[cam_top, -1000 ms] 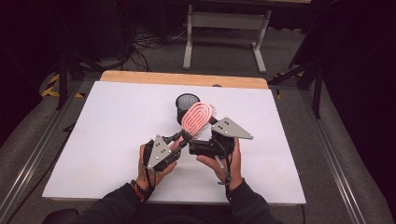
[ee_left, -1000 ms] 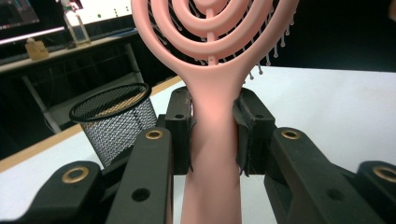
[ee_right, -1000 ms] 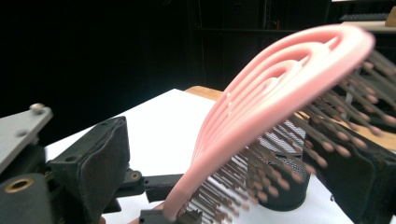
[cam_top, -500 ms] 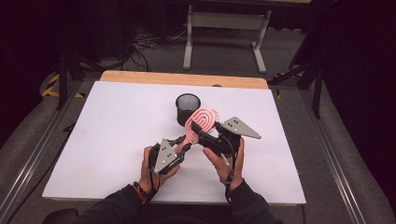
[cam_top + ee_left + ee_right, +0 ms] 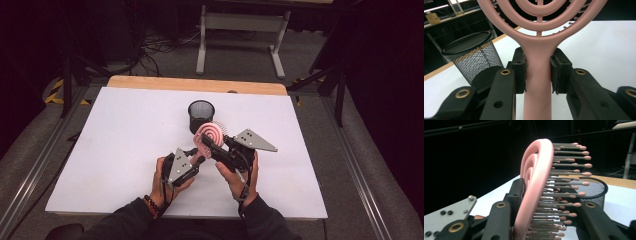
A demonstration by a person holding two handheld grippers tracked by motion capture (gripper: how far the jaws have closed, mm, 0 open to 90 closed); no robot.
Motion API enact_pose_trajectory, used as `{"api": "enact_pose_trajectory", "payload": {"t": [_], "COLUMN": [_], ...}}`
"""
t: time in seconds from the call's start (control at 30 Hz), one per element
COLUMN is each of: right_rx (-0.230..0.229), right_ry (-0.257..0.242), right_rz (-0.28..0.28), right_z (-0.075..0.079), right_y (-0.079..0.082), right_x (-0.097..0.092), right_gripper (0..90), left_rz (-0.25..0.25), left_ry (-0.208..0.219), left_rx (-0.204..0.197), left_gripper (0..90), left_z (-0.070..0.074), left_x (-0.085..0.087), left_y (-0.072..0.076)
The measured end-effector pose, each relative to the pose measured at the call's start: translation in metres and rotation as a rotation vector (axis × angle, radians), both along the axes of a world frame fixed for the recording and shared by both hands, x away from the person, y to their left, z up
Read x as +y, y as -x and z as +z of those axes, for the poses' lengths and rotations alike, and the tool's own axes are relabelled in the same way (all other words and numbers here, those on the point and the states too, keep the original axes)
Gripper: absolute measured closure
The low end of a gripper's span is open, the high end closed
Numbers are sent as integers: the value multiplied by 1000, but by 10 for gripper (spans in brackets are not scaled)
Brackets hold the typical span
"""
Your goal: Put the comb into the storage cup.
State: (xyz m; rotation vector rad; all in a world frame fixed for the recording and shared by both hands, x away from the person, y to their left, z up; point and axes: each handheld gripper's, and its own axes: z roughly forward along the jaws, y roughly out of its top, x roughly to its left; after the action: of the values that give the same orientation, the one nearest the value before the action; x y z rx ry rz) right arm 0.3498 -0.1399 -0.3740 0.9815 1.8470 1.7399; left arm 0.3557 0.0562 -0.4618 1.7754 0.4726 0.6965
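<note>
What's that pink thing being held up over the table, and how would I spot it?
Look at the white table, just in front of the black mesh cup. There a pink hairbrush is held off the table between both hand-held tools: the left tool pinches its handle, the right tool its head. Its ringed open head and pink-tipped bristles are the only pink in sight.

Black mesh cup (image 5: 201, 115) upright on white table (image 5: 115, 145); perhaps empty.

The black wire-mesh cup (image 5: 201, 115) stands on the white tabletop (image 5: 115, 135) just beyond the raised pink plastic hairbrush (image 5: 211, 134), blocking the way straight ahead. To either side of the cup the white surface lies bare, wide enough to pass.
</note>
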Motion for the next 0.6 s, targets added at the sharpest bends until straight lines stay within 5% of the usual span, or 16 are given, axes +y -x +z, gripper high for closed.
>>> {"api": "enact_pose_trajectory", "payload": {"t": [0.3, 0.6], "right_rx": [-15, -58], "right_ry": [0, 33], "right_rz": [48, 15], "right_z": [1, 2], "right_y": [1, 4], "right_x": [-3, -5], "right_gripper": [625, 628], "left_rz": [-50, -103], "left_ry": [13, -12], "left_rx": [19, 75], "left_gripper": [678, 622], "left_z": [-1, -3], "left_x": [-1, -3], "left_y": [0, -6]}}
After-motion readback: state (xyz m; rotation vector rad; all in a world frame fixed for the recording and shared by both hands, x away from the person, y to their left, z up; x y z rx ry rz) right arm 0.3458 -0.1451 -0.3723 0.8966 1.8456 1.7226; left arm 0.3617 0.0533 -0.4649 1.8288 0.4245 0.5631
